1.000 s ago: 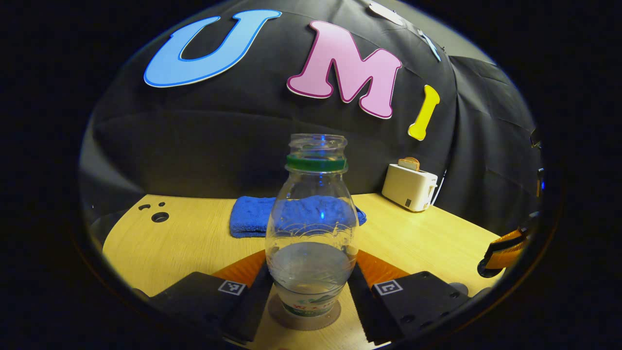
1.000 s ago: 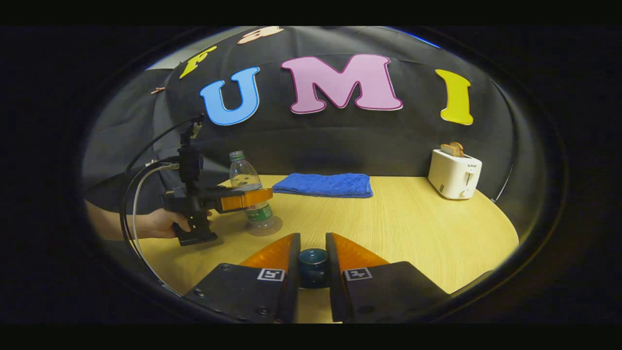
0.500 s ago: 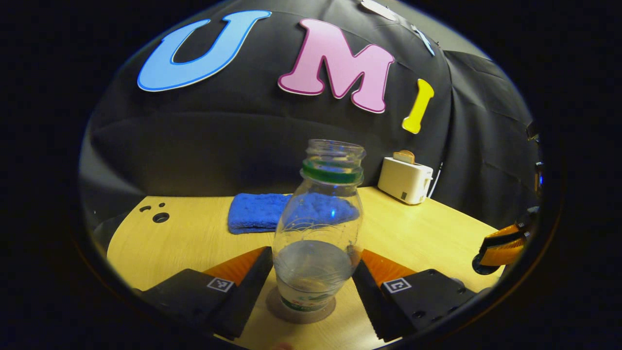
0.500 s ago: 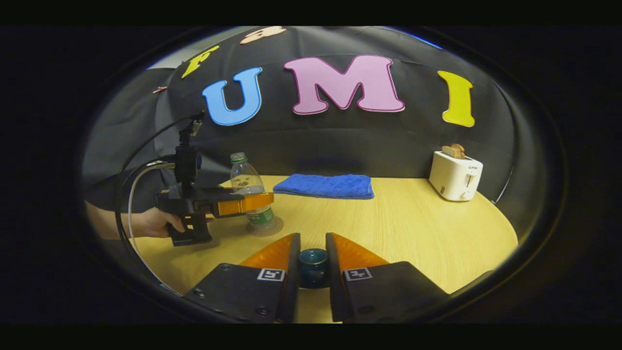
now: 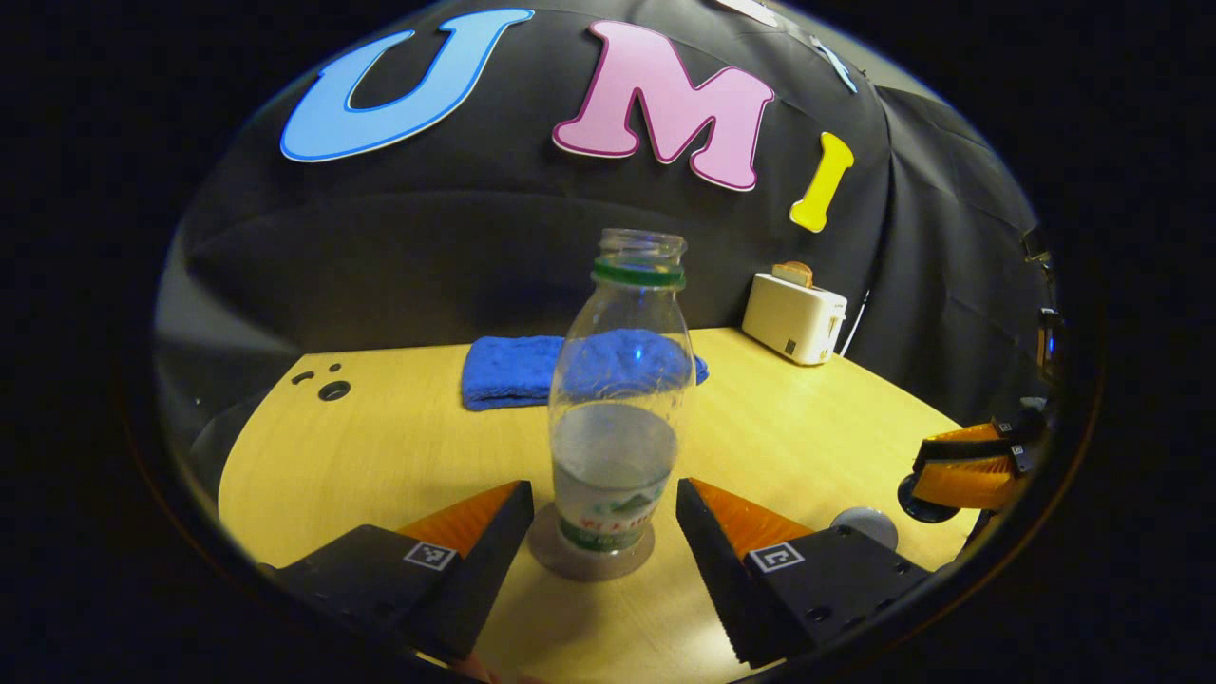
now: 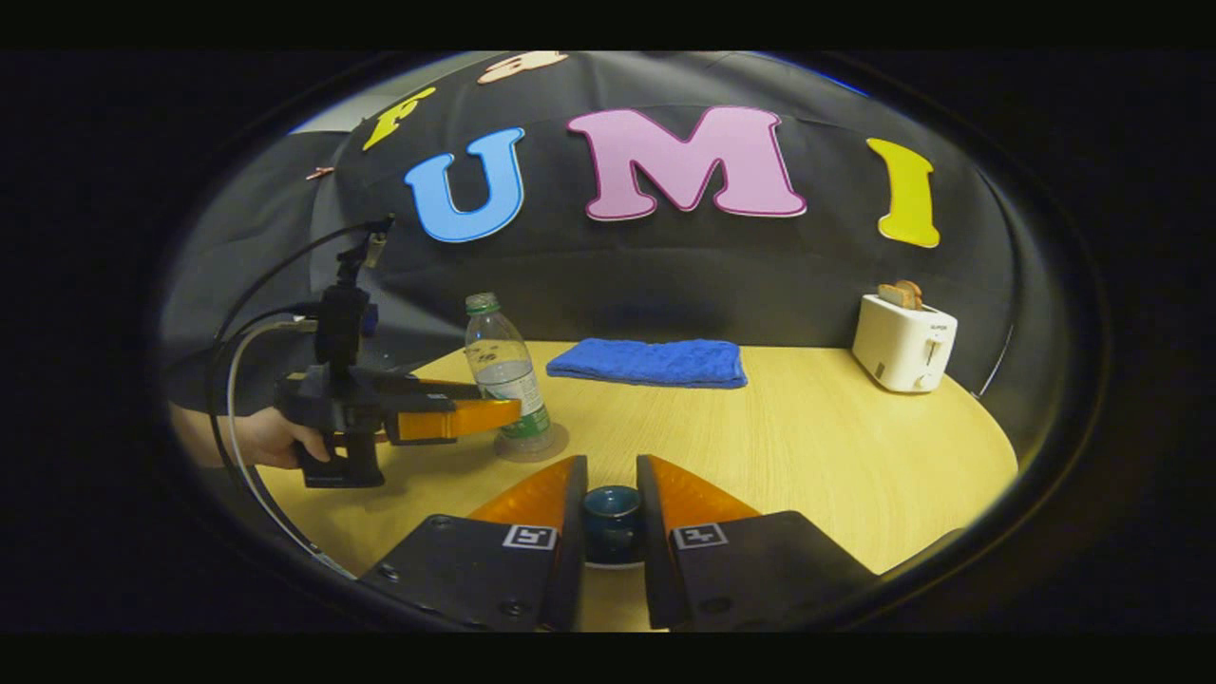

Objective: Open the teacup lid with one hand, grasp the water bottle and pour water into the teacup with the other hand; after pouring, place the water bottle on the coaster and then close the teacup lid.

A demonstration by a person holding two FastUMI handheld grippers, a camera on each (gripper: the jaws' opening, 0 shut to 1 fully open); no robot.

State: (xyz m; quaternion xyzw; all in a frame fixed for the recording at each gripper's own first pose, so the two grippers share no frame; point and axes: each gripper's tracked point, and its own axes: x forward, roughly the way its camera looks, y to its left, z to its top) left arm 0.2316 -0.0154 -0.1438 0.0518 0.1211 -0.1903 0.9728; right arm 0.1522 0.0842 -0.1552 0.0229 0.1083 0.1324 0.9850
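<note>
Left gripper view: the clear plastic water bottle with a green neck ring (image 5: 619,399), uncapped and part full, stands upright on a round grey-brown coaster (image 5: 589,559) on the pale wooden table (image 5: 399,446). The left gripper (image 5: 600,532) has its black-and-orange fingers spread wide, one on each side of the bottle's base and clear of it. At the far right edge, the right gripper (image 5: 959,470) sits over a small dark round object. A folded blue towel (image 5: 513,370) and a white toaster (image 5: 794,318) lie behind.

Right gripper view: the right gripper (image 6: 611,518) has its fingers drawn close on either side of a small dark-teal ceramic teacup piece (image 6: 611,513); whether this is the lid or the cup, and whether both fingers press it, I cannot tell.

Judgement: bottle placement looks complete; closing the lid remains.
</note>
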